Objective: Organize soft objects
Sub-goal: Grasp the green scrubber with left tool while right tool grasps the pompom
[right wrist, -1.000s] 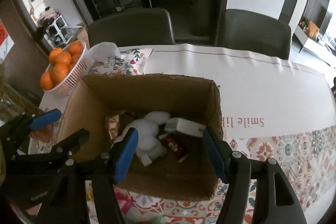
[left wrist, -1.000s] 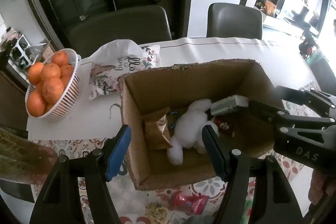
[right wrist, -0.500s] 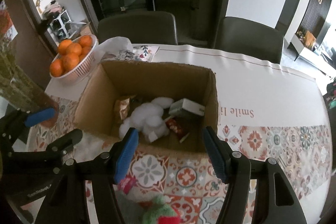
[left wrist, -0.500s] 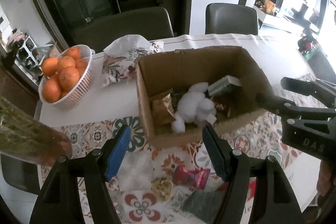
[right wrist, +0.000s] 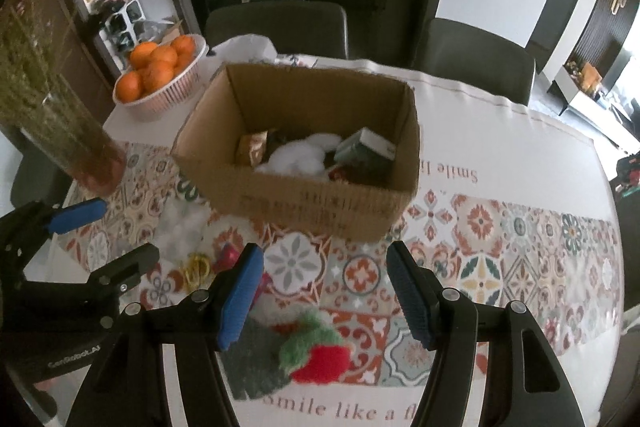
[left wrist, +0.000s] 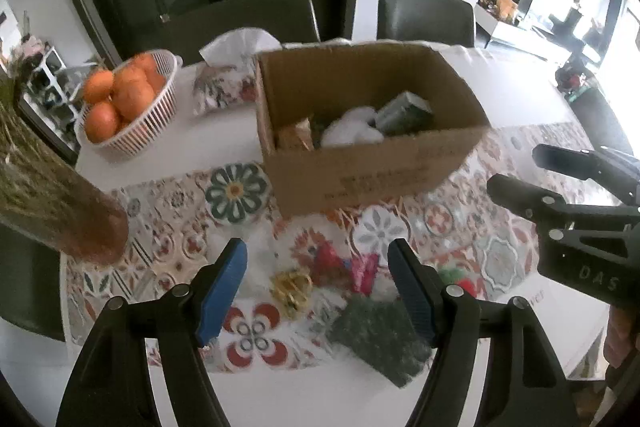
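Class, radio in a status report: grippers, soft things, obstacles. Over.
Left gripper opening, nothing between; right gripper open, empty. White plush in box; strawberry plush on table. Nothing blocking.

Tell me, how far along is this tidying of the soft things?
Partly done: a white plush toy and some packets already lie in the cardboard box. Nothing is in hand; both the left gripper and right gripper are empty. Left on the table: a red-and-green plush, a dark green cloth and white fluff.
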A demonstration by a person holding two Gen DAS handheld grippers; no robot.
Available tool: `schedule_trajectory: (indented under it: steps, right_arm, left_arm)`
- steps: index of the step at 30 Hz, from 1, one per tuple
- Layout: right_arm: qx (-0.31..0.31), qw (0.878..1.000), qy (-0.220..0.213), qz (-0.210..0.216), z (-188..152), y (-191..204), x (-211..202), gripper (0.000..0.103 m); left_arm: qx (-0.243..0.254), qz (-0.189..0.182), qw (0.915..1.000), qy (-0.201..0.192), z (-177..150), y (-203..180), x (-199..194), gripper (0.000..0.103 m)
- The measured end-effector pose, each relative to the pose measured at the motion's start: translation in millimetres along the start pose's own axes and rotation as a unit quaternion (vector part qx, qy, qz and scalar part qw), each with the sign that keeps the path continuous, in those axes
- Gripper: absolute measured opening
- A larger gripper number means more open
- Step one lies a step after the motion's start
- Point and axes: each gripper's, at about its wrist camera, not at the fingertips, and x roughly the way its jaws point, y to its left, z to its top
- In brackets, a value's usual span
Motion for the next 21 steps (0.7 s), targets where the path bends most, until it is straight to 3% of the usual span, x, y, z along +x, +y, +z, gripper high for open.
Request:
schedule_trajectory:
  steps: [12,21]
  right_arm:
    - [0.001,0.999,0.042,0.014,-49.4,0.1,14.5,0.065]
    - [-0.003,0.997,0.078,0.021,-79.4,-3.7,36.2,0.065]
  left_arm:
    - [-0.005,-0.019,0.9989,0.042,-50.2,-16.0,13.2,0.072]
    - [-0.069,-0.033,0.9949,0.067,-82.0,-19.5,31.3,0.072]
